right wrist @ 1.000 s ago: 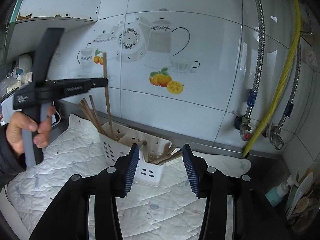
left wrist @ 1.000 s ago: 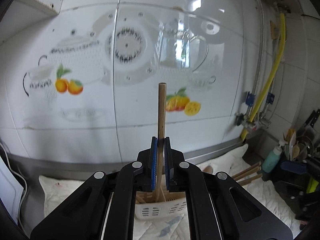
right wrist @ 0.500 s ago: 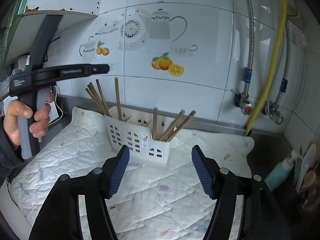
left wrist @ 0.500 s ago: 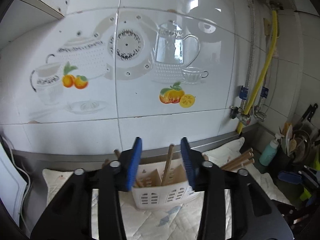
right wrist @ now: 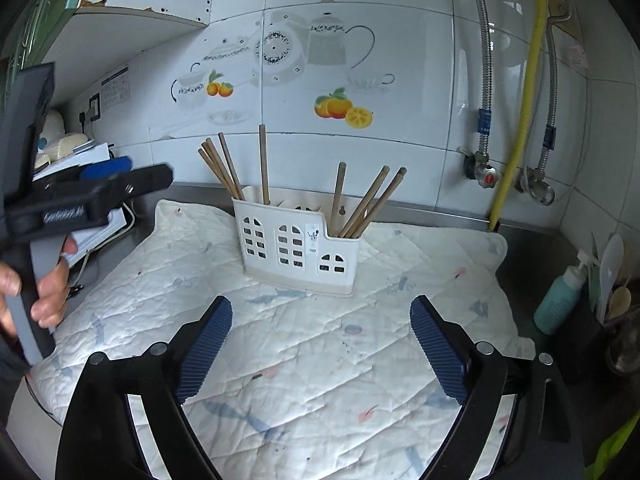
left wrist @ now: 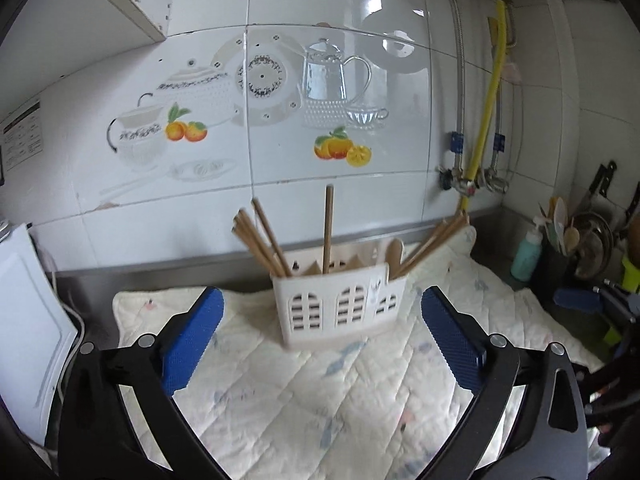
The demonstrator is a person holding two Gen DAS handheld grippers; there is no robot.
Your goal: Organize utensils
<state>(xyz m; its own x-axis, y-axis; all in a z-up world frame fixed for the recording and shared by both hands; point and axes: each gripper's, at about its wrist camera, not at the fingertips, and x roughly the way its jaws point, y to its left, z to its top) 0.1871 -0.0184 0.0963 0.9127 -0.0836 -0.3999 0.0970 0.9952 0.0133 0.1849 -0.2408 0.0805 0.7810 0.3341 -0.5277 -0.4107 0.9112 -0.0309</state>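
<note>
Your left gripper (left wrist: 322, 330) has just been opening: a second ago its fingers (left wrist: 191, 336) clamped an upright chopstick, and now they stand wide apart with nothing between them, drawn back from the holder. That single chopstick (left wrist: 328, 229) now stands in the white utensil holder (left wrist: 338, 304), so this placement reads as finished. In the right wrist view, going left to right, your left hand (right wrist: 44, 284) holds the left gripper's handle over the left edge of the quilted mat (right wrist: 280, 344) that covers the counter. Next comes a bundle of chopsticks (right wrist: 222, 170) in the holder's left compartment, long axes slanting up toward the left edge. Just beside it is the newly placed chopstick, long axis almost vertical, tip pointing up at the tiled wall (right wrist: 400, 80). In the lower right compartment three more chopsticks (right wrist: 368, 200) lean up toward the right edge. The holder sits on the mat near the back edge of the counter, in front of the wall. Your right gripper (right wrist: 320, 342) has also just been opening; its fingers are spread and empty, well short of the holder. No loose utensil shows on the mat, so sorting looks close to done.
</note>
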